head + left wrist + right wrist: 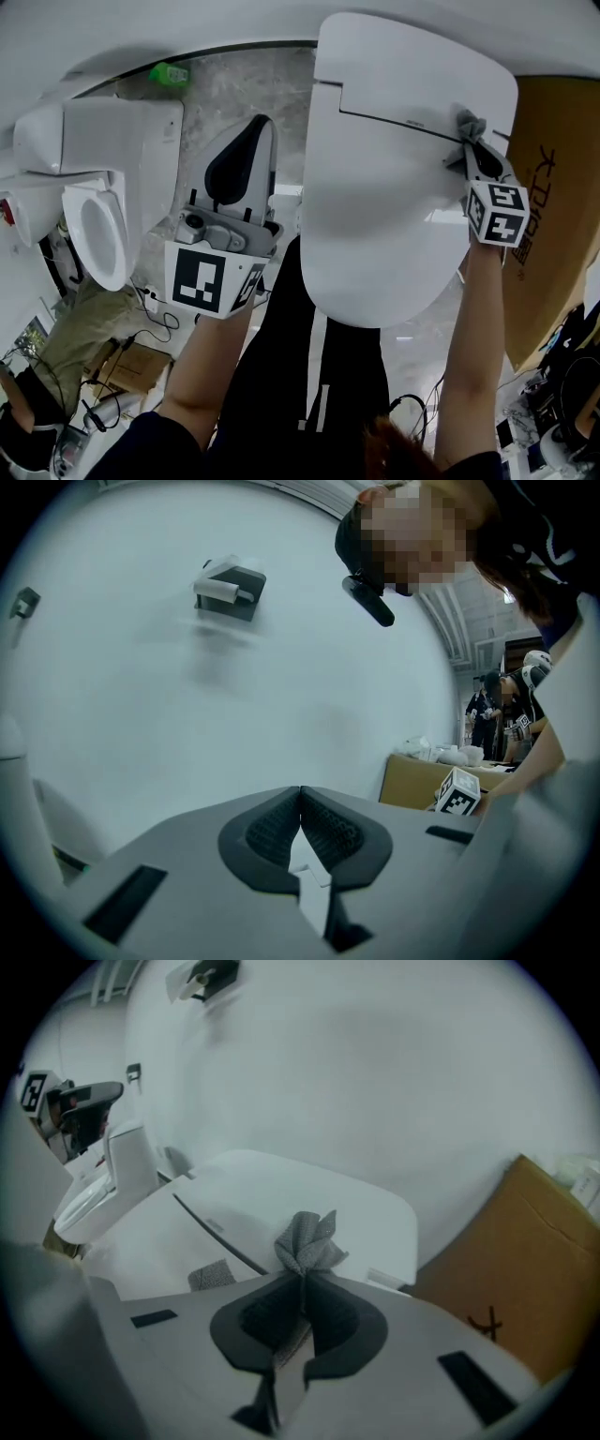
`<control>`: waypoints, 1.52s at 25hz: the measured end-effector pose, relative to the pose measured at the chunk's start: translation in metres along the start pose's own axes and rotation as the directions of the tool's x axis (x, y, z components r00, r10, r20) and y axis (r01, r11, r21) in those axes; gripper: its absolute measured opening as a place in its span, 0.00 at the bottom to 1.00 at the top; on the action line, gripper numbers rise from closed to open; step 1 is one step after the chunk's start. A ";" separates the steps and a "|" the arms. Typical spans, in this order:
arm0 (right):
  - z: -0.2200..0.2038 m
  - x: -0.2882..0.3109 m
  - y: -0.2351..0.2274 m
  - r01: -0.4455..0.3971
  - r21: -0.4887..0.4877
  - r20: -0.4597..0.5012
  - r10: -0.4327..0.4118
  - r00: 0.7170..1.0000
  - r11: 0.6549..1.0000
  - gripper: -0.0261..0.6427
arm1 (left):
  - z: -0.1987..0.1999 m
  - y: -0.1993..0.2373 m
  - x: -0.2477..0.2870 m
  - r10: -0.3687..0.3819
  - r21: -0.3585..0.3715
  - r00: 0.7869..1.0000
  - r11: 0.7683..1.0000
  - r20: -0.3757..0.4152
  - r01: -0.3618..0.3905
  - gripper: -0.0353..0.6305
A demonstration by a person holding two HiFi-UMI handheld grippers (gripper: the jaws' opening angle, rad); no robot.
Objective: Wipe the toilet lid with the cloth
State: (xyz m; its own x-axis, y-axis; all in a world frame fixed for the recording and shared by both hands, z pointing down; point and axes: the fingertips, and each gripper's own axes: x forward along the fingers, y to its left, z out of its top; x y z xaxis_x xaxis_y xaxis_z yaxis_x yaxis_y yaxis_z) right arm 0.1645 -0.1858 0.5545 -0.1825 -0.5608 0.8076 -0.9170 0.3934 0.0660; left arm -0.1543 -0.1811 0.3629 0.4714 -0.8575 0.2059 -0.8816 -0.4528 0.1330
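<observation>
A showroom-like room with a pale marbled floor [225, 84] and a plain white wall [187, 696]. A person in a dark top stands over a white toilet with both arms stretched forward and a hand-held tool in each hand.

Nearest, the left tool [300, 799] is raised over the gap between two toilets. Its jaws are pressed together on nothing and point at the bare wall, apparently parked clear of the work.

Further out, the right tool [302, 1283] is clamped on a grey cloth [305, 1239]. A tuft of cloth bunches up past the jaw tips and a flap hangs beneath. The tight pinch looks meant to stop the fabric slipping during a stroke.

The cloth sits at the right edge of the closed toilet lid [394, 187], close to the dark seam near the hinge end. Whether it presses on the plastic cannot be told. Most of the broad lid lies ahead of it, so the wipe seems barely under way.

Beyond, a second toilet [103, 187] stands to the left with its lid open. A cardboard box [553, 187] stands just beside the lid on the right.
</observation>
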 end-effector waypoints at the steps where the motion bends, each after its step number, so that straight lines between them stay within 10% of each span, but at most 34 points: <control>1: -0.008 -0.003 -0.017 0.028 0.028 -0.007 -0.028 1.000 0.999 0.09 | -0.001 -0.002 0.000 -0.002 0.001 1.000 1.000 -0.002 0.002 0.08; 12: -0.045 -0.026 -0.067 0.175 0.145 -0.036 -0.172 0.984 0.974 0.09 | -0.001 -0.005 -0.005 0.001 0.013 1.000 1.000 -0.004 -0.001 0.08; 23: 0.028 0.004 0.108 -0.081 -0.038 0.060 0.083 0.995 0.996 0.09 | -0.002 0.008 -0.015 0.034 0.011 0.999 0.999 -0.002 -0.034 0.08; 38: 0.081 0.024 0.286 -0.391 -0.203 0.037 0.406 0.913 0.898 0.09 | -0.002 0.029 -0.032 0.084 0.011 0.996 0.996 -0.004 -0.084 0.08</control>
State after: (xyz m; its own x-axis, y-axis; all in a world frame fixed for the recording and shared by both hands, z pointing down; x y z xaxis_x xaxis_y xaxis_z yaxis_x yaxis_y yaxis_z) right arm -0.1306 -0.1463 0.5454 -0.5521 -0.3796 0.7423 -0.6800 0.7202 -0.1375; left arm -0.1954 -0.1663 0.3622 0.3957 -0.8917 0.2200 -0.9183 -0.3817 0.1045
